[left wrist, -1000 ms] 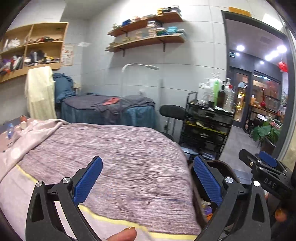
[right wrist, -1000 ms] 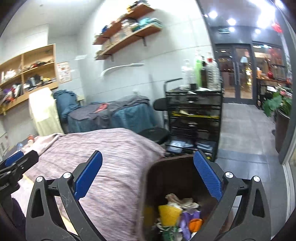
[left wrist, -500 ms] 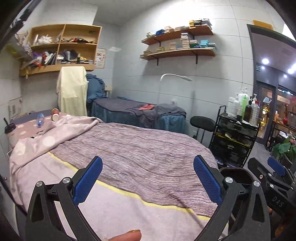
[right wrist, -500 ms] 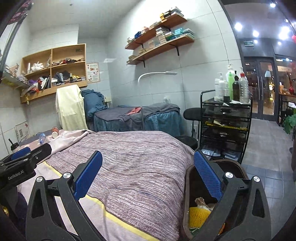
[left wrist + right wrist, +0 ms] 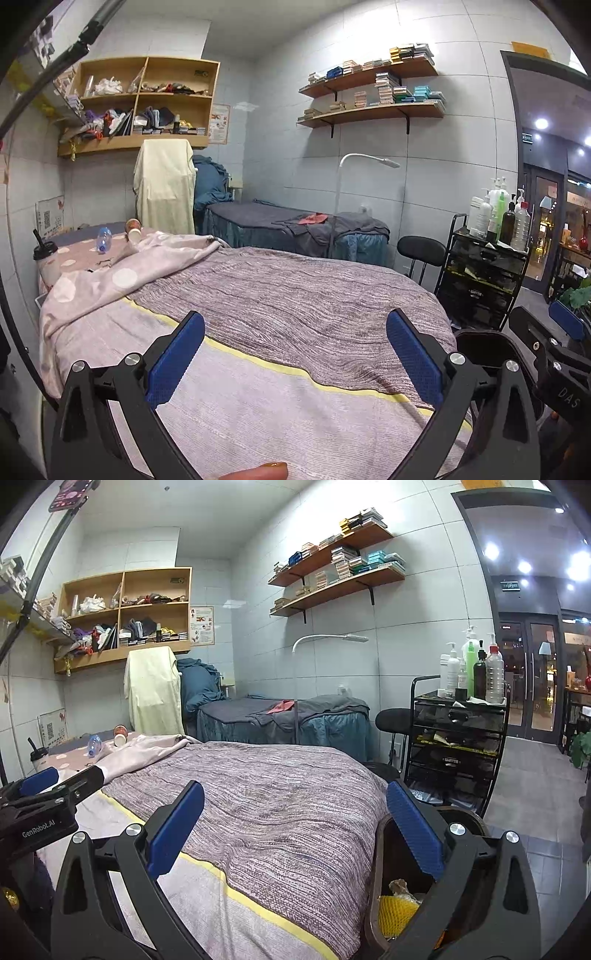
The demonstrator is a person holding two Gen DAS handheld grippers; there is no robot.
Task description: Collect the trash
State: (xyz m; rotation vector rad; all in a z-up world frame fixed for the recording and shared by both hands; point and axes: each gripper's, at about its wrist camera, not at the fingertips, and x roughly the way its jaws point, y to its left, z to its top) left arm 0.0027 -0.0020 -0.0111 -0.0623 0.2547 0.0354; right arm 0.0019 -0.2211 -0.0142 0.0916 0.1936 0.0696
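White-tiled treatment room; bed [image 5: 280,302] with striped mauve blanket fills the middle of both views. Second bed at 12 o'clock against the far wall, black trolley [image 5: 458,738] with bottles at 2 o'clock.

Left tool [image 5: 293,363]: jaws wide apart, nothing between the blue pads, hovering over the bed's near end. A fingertip [image 5: 258,472] shows at 6 o'clock on the frame edge.

Right tool [image 5: 294,834]: jaws wide apart, empty, over the bed's near right corner.

Trash on the bed's far head end, at 10 o'clock: plastic bottle [image 5: 103,235] lying on its side, paper cup [image 5: 133,230] tipped over just beside it, lidded drink cup with straw [image 5: 45,254] upright near the edge.

Brown bin [image 5: 391,886] stands at the bed's corner, at 4 o'clock under the right tool's right jaw; yellow mesh [image 5: 397,912] and other scraps inside.
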